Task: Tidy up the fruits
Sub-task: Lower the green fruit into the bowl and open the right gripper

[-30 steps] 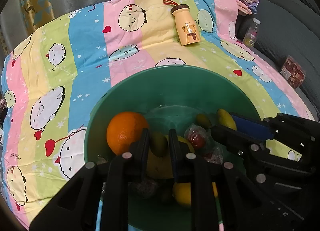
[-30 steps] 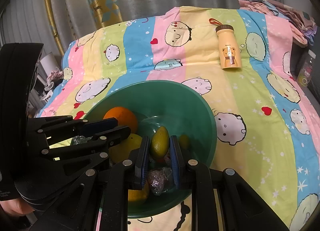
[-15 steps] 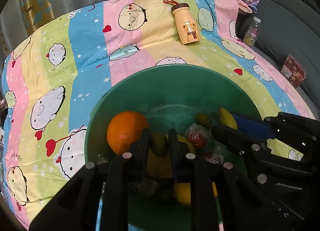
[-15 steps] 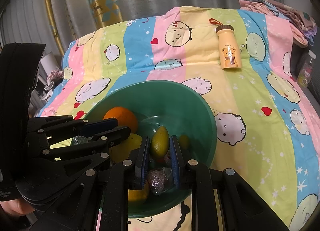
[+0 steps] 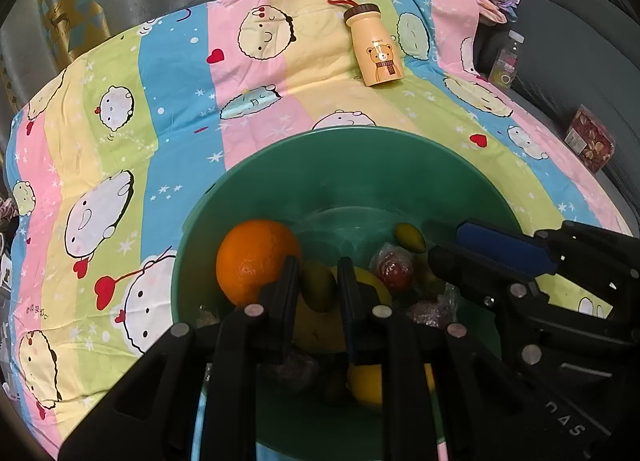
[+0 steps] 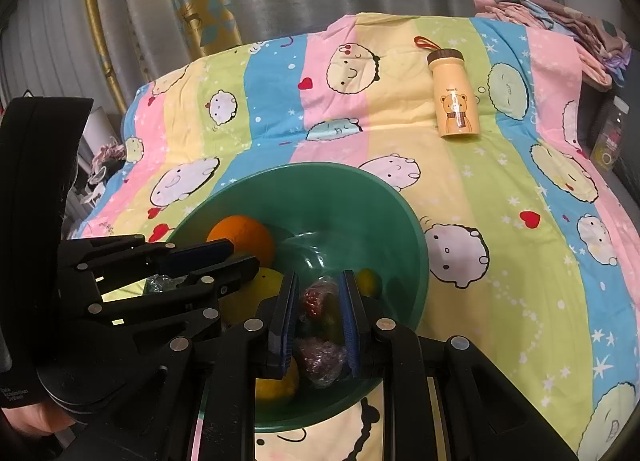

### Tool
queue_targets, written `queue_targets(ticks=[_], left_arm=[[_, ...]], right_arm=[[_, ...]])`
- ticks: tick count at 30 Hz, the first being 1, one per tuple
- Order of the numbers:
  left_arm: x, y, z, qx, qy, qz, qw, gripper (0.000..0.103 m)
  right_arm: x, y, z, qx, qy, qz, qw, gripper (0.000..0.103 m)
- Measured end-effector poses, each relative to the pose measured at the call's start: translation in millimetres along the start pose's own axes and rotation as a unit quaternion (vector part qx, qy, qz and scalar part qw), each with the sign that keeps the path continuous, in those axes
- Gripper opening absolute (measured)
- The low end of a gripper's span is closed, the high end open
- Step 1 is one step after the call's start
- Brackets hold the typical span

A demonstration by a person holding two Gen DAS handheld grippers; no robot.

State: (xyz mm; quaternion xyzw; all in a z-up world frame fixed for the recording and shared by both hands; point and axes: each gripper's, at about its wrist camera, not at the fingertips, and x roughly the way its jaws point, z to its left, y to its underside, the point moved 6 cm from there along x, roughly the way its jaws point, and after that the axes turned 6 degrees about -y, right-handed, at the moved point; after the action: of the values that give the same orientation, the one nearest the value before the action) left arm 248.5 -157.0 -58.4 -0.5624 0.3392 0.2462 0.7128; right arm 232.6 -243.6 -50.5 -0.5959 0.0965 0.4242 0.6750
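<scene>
Fruit: orange (image 5: 256, 257), lemons and wrapped red fruit (image 6: 316, 299), all heaped in green bowl (image 5: 360, 141) on quilted bed (image 5: 180, 101). Left claw (image 5: 317, 265) narrow, a small green fruit (image 5: 318, 289) showing between its fingers; pinched or merely lying beneath, cannot tell. Right claw (image 6: 319, 278) narrow, empty. Hazards: claws crowded close, liable to collide; bowl on soft bedding may tip if its rim is pressed; plastic wrap may slip.

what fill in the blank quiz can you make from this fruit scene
1. The fruits lie in a ____ bowl.
2. The biggest round fruit, the orange, is coloured ____.
3. The yellow bottle on the bedsheet shows a cartoon ____.
4. That bottle lies ____ the bowl.

Missing words: green; orange; bear; outside
</scene>
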Motion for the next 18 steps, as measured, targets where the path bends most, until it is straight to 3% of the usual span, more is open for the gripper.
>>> queue_targets(ticks=[11,18], left_arm=[[-6,0,4,0.000,-0.010,-0.004,0.9999,0.025],[-13,-2,7,-0.003,-0.018,-0.008,0.9998,0.032]], right_arm=[[-3,-3,3,0.003,0.001,-0.003,1.000,0.024],[-8,-5,2,0.011,0.003,-0.008,1.000,0.034]])
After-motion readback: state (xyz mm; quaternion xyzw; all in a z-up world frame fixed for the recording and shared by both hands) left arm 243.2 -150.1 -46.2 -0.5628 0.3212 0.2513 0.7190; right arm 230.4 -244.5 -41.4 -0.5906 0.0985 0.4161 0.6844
